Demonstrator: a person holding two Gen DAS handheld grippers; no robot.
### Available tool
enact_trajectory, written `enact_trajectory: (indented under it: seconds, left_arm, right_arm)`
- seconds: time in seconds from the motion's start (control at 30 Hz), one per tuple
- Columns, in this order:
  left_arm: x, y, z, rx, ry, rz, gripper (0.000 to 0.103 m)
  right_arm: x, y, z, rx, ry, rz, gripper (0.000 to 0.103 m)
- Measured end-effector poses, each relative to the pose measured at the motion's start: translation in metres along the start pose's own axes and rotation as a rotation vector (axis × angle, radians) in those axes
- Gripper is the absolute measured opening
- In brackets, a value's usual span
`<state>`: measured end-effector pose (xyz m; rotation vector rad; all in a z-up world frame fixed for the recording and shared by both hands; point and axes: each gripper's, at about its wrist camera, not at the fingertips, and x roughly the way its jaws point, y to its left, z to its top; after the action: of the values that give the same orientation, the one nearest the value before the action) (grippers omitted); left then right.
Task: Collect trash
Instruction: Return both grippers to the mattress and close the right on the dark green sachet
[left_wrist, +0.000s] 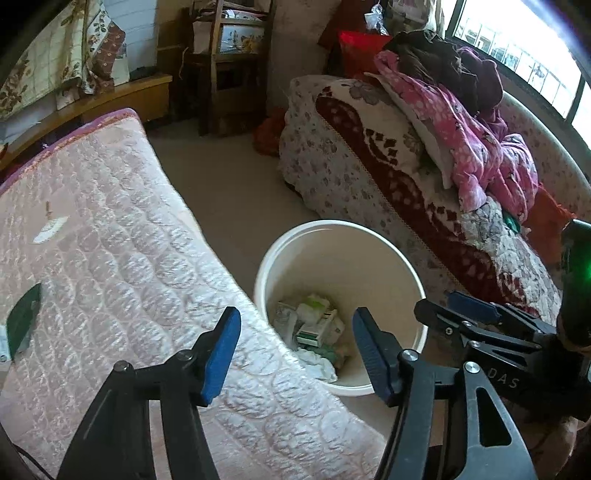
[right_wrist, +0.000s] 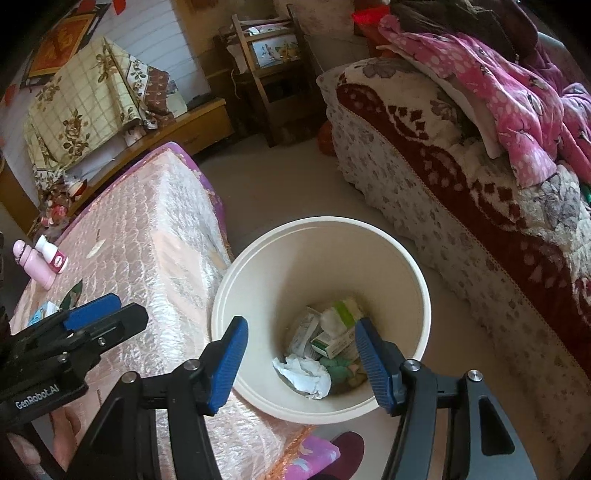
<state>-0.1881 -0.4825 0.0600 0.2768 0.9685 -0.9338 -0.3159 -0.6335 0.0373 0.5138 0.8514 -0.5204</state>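
Trash (right_wrist: 325, 347) lies at the bottom of the white bucket (right_wrist: 421, 291), which stands on the floor between the quilted mattress (right_wrist: 155, 258) and the floral-covered bed (right_wrist: 461, 192). Contents only partly legible: a crumpled white tissue (right_wrist: 303, 376), a green-and-white carton (right_wrist: 332, 341), other wrappers too jumbled to identify. In the left wrist view the mattress edge cuts off the bucket's near-left rim.

Right gripper (right_wrist: 297, 363) points steeply down over the bucket mouth, jaws spread, nothing between the blue pads. Left gripper (left_wrist: 295, 352) is angled the same way over the mattress edge and bucket rim, jaws spread and empty. Each gripper shows at the other view's border, cut off by the frame.

On the mattress, two pink bottles (right_wrist: 40, 260) lie side by side; a dark green scrap (left_wrist: 24, 319) is unidentifiable. Farther off, pink clothing (left_wrist: 472, 147) is heaped on the bed; a wooden chair (right_wrist: 266, 74) stands at the back.
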Motion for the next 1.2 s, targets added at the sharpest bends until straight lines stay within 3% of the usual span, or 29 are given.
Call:
enact_trajectory:
  seconds: [0.6, 1.2]
  left_arm:
    - [-0.06, 0.08, -0.029, -0.116, -0.052, 0.153, 0.064]
    - [-0.149, 0.181, -0.096, -0.241, -0.122, 0.314, 0.064]
  right_arm:
    - [-0.014, 0.067, -0.008, -0.097, -0.019, 0.049, 0.064]
    - [-0.016, 0.183, -0.031, -0.259, 0.004, 0.163, 0.065]
